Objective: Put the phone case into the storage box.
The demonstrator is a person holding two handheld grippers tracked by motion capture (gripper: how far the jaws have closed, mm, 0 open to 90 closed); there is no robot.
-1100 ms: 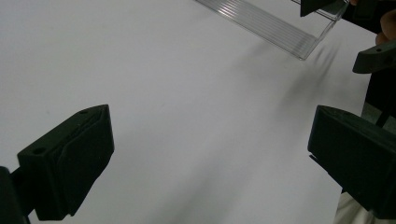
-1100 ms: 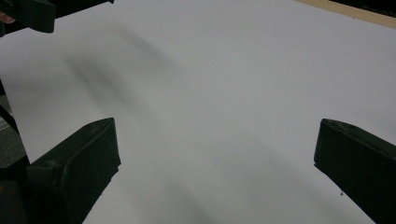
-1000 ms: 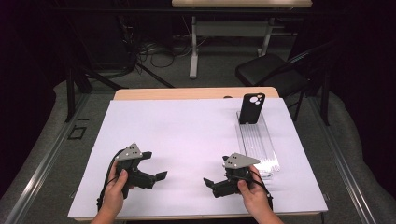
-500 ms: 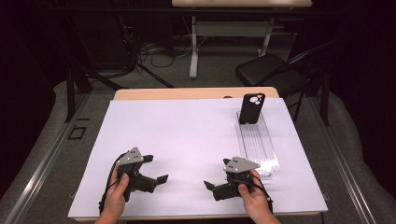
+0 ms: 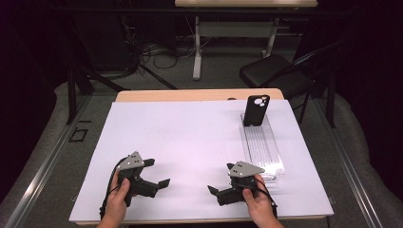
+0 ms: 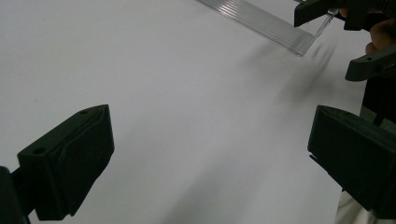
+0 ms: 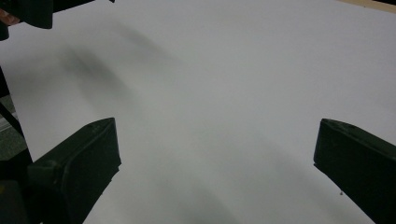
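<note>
A big white sheet [image 5: 190, 142] covers the tabletop [image 5: 199, 95], and a clear tray [image 5: 263, 149] lies on its right side with a black phone case [image 5: 255, 110] standing at the far end. The left claw [image 5: 154, 173] and the right claw [image 5: 221, 187] rest near the front edge, each with its jaws wide apart and holding nothing. The right claw sits just beside the tray's near end.

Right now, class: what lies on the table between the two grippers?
Nothing. In the high view, only bare white sheet separates the left gripper from the right gripper.
</note>
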